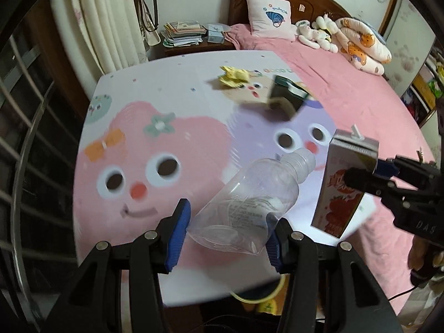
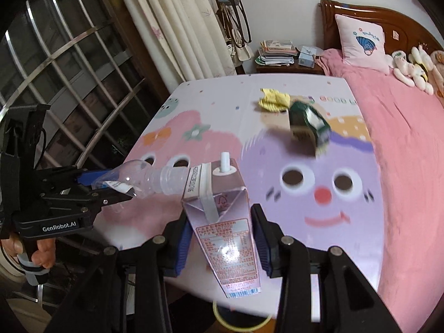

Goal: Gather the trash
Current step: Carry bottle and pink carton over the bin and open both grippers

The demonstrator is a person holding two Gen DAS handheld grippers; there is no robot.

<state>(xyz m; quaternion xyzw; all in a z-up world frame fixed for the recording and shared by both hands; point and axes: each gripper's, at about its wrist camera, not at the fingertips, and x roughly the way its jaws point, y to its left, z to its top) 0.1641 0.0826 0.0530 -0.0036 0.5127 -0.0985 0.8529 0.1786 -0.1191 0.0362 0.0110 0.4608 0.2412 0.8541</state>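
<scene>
Carry step: my left gripper [image 1: 226, 236] clamps the clear bottle [image 1: 249, 205], right gripper [image 2: 222, 247] clamps the pink carton [image 2: 224, 230]. Next: release both over the yellow-rimmed bin [image 2: 241, 323] at 6 o'clock, then the green carton [image 2: 308, 127] and yellow wrapper [image 2: 273, 100] at 12.

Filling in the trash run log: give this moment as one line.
left hand-held gripper: shut on clear bottle | right hand-held gripper: shut on pink carton | on table: green carton, yellow wrapper

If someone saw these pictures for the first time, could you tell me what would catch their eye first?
Probably the two lifted pieces of trash: the left gripper is shut on a clear plastic bottle, and beside it the right gripper is shut on a pink drink carton. Behind them, on the cartoon-face mat, lie a dark green carton and a yellow wrapper.
</scene>
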